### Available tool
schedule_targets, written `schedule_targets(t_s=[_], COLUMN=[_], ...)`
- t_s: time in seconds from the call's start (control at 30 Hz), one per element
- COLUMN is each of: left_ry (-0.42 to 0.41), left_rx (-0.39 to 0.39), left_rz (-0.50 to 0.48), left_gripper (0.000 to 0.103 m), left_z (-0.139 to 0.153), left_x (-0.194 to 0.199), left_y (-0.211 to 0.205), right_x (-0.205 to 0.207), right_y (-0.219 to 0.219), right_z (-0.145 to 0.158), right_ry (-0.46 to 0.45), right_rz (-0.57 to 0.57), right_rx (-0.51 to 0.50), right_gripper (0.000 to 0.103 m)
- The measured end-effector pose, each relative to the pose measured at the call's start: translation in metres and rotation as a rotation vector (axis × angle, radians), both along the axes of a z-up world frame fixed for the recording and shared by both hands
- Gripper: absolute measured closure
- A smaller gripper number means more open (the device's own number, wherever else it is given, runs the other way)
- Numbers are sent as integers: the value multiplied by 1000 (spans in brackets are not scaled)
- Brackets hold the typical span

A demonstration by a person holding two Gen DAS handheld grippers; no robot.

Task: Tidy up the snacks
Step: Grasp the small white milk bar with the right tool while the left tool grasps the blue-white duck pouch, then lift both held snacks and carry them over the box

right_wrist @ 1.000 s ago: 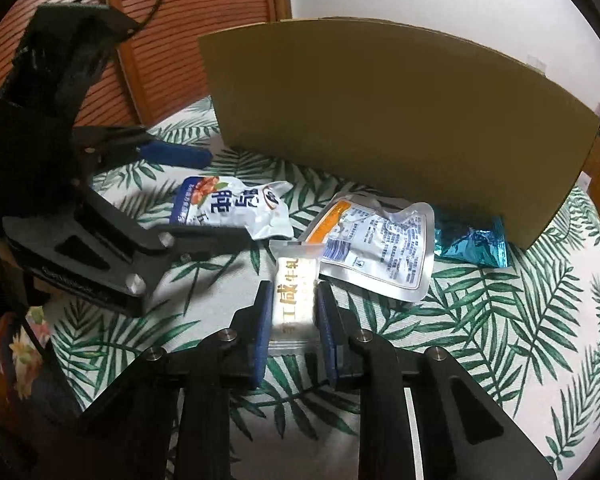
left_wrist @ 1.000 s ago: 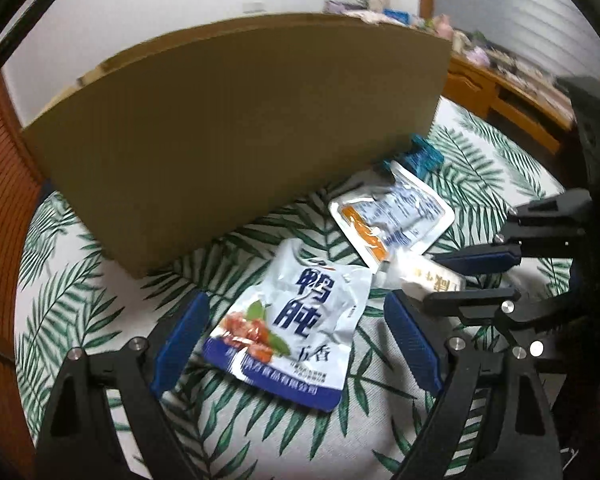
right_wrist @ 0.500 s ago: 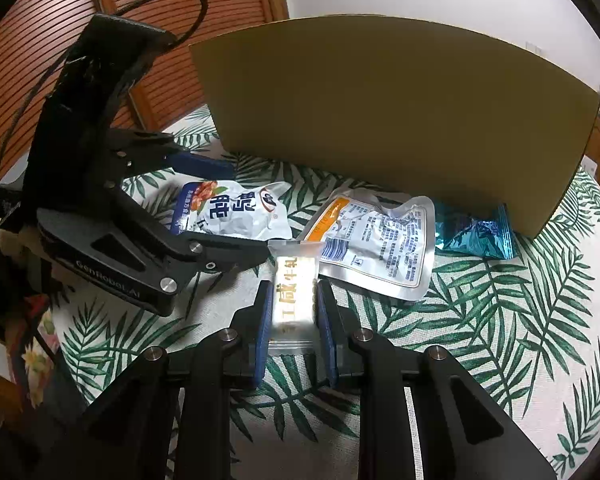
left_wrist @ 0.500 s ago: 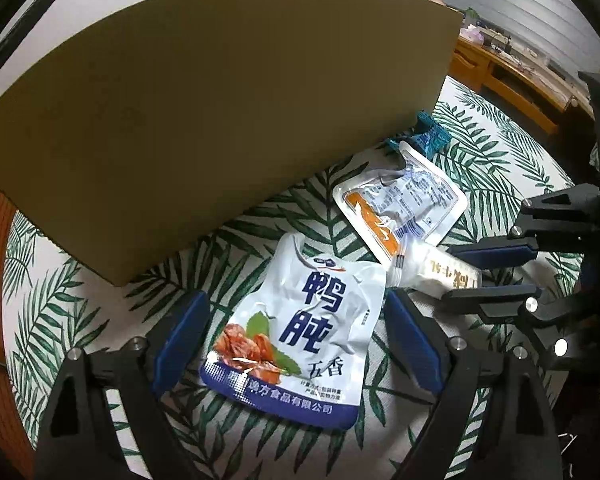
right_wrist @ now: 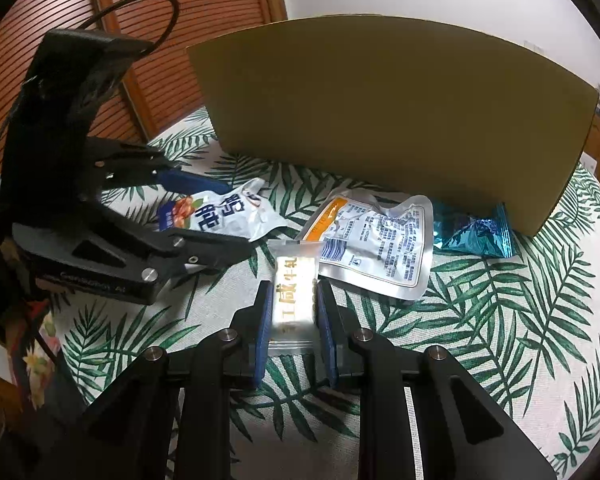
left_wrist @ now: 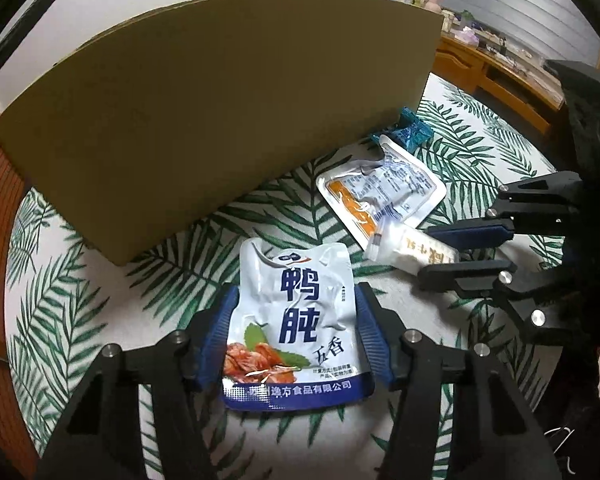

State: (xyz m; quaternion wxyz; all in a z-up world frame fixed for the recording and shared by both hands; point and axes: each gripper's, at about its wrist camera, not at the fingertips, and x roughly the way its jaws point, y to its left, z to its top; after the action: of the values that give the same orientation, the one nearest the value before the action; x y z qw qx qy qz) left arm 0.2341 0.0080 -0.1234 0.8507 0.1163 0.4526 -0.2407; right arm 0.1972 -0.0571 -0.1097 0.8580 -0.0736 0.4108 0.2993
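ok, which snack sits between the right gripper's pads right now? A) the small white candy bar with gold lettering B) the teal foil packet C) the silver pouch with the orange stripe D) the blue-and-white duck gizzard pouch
A: the right gripper is shut on the small white candy bar, its blue pads pressing both long sides.

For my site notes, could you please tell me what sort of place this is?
Most likely a room in a home. The snacks lie on a leaf-print tablecloth, a louvred wooden door stands behind, and a cluttered wooden sideboard runs along the far wall.
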Motion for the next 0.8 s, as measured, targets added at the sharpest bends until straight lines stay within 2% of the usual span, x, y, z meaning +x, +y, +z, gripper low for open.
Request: schedule_targets(t_s=[0.2, 0.33, 0.53, 0.8], left_ry=[-22, -59, -99, -218], left_rx=[-53, -57, -87, -125], left_rz=[54, 95, 136, 219], left_gripper=[46, 46, 46, 46], left_z=[2, 6, 11, 29], left_x=[-13, -19, -24, -30], left_y=[12, 17, 21, 30], right_x=[1, 1, -6, -13], right_y=[0, 1, -2, -5], right_z=[0, 1, 7, 12], right_ry=[1, -1, -47, -97], right_rz=[1, 3, 7, 2], right_rx=[0, 1, 19, 38], right_gripper=[83, 83, 84, 84])
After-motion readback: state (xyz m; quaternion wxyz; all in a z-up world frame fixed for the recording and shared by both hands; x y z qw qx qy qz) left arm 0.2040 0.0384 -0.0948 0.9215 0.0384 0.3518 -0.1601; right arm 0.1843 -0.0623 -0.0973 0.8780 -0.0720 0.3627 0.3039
